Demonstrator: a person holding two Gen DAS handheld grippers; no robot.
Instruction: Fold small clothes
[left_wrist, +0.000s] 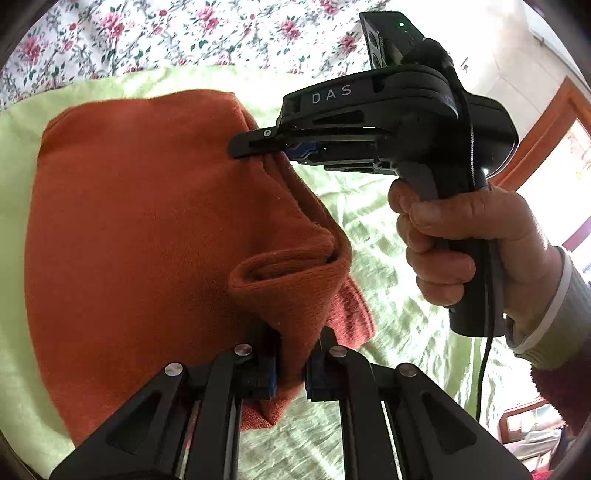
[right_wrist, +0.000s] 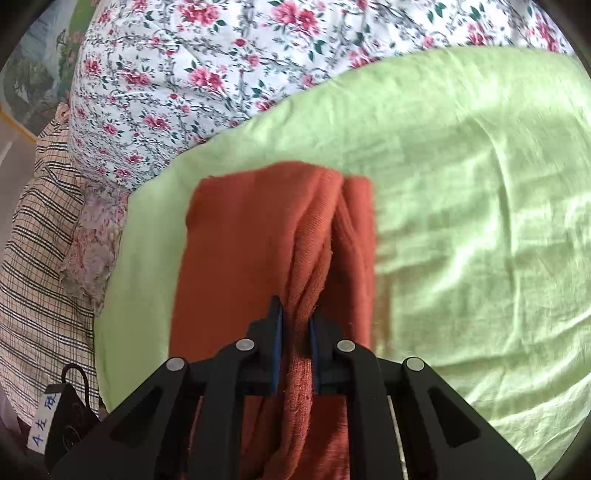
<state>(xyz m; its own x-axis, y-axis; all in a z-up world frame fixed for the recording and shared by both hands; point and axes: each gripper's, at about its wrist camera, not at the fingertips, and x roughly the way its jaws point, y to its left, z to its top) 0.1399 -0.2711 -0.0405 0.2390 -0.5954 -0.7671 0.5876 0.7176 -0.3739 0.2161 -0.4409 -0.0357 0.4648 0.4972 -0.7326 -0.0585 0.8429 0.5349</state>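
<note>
A rust-orange knit garment (left_wrist: 140, 206) lies partly folded on a light green sheet (left_wrist: 373, 229). My left gripper (left_wrist: 291, 358) is shut on a bunched edge of it at the near side. My right gripper (left_wrist: 251, 147), held in a hand, is shut on the garment's edge farther away, near its upper right side. In the right wrist view the right gripper (right_wrist: 295, 332) pinches a gathered ridge of the orange garment (right_wrist: 236, 251), which stretches away over the green sheet (right_wrist: 461, 206). A rolled cuff opening shows between the two grips.
A floral bedcover (right_wrist: 207, 74) lies beyond the green sheet. A plaid cloth (right_wrist: 40, 229) and a faded pink floral cloth (right_wrist: 92, 251) sit at the left. A wooden door frame (left_wrist: 546, 125) is at the right.
</note>
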